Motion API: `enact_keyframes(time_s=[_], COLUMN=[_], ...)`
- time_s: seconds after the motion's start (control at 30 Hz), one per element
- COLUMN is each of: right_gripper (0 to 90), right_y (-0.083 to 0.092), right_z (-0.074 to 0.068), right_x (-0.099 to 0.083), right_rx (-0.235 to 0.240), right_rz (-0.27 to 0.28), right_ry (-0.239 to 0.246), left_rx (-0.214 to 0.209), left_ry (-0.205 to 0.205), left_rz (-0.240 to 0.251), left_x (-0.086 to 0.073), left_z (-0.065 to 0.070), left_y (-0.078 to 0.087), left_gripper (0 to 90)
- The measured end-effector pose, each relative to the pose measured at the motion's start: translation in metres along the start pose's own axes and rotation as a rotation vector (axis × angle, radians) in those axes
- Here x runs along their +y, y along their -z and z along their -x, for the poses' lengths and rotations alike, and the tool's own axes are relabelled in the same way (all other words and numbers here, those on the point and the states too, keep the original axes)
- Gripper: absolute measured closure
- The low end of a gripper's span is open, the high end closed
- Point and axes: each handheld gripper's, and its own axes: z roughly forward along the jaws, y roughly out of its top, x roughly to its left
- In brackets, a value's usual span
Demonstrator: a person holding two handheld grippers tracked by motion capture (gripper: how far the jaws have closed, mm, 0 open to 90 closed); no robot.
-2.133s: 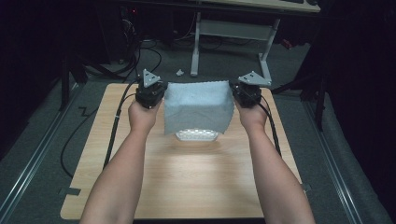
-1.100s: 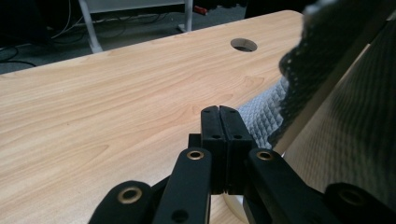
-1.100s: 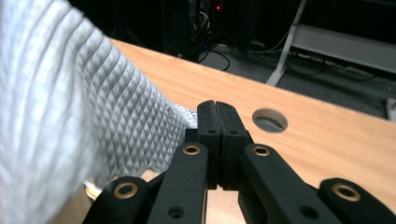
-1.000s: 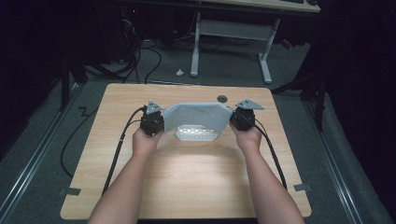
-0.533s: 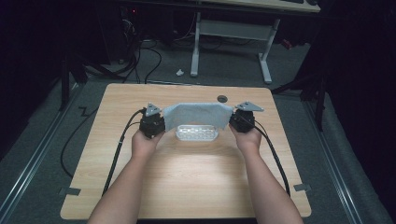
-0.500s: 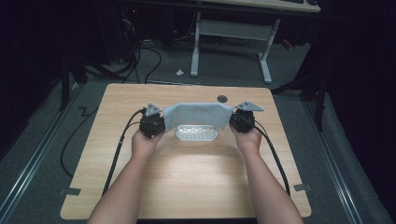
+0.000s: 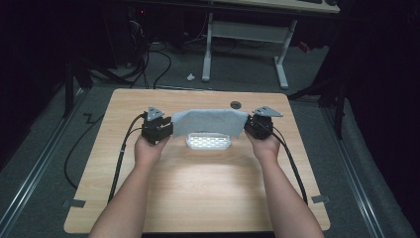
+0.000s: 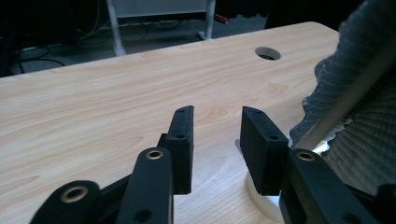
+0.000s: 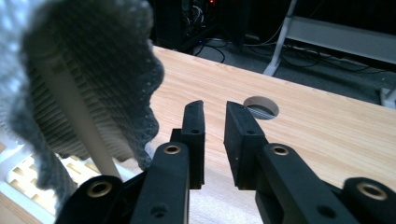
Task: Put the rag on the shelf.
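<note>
I have a grey cloth (image 7: pixel 210 121) draped over a white perforated basket (image 7: pixel 209 142) in the middle of the counter (image 7: pixel 198 193), and both of my grippers sit at the cloth's ends. The left gripper (image 8: pixel 217 133) has its jaws spread with only bare wood between them; the cloth (image 8: pixel 355 107) hangs just to one side of it, over the basket's pale rim (image 8: pixel 261 203). The right gripper (image 9: pixel 214 126) stands slightly parted, also with nothing between its jaws, and the cloth (image 9: pixel 88 79) hangs beside it above the basket's lattice (image 9: pixel 28 186). Both sets of jaws have just been opening, so I judge that the cloth is released and rests on the basket alone.

What worries me is the pull-away. The knit edge hangs very close to each gripper, and if I draw a hand back along the cloth a jaw corner could snag the weave and drag the cloth off the basket. The basket looks light, so a snag might also slide or tip it. The drape itself looks uneven, with its ends standing up near the grippers, so it may slump to one side once I leave.

Compared with two seconds ago, the cloth is far lower: then I held it up as a tall sheet between the grippers, hiding most of the basket, and now it lies as a low band across it. My hands sit nearer to me and lower than then.
</note>
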Motion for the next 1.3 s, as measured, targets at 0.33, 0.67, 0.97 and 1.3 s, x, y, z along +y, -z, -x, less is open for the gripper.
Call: enact_keyframes(time_s=[0.33,0.67,0.97,1.3], right_gripper=[72.6,67.4,64.5,58.1], right_y=[0.013,0.028,0.052,0.083], right_z=[0.012,0.017,0.013,-0.003], right_x=[0.006,-0.004,-0.016,-0.030], right_rx=[-0.038,-0.043,-0.021,-0.003], right_rz=[0.012,0.010,0.038,0.047], right_ry=[0.002,-0.020,-0.005,0.038], left_rx=[0.058,0.060,0.033,0.005], left_ry=[-0.006,-0.003,-0.033,-0.053], left_rz=[0.008,-0.002,-0.018,-0.036], left_x=[0.004,-0.011,-0.042,-0.062], left_z=[-0.015,-0.017,-0.009,0.005], left_y=[0.019,0.033,0.047,0.074], left_gripper=[60.4,57.4,55.1,52.7])
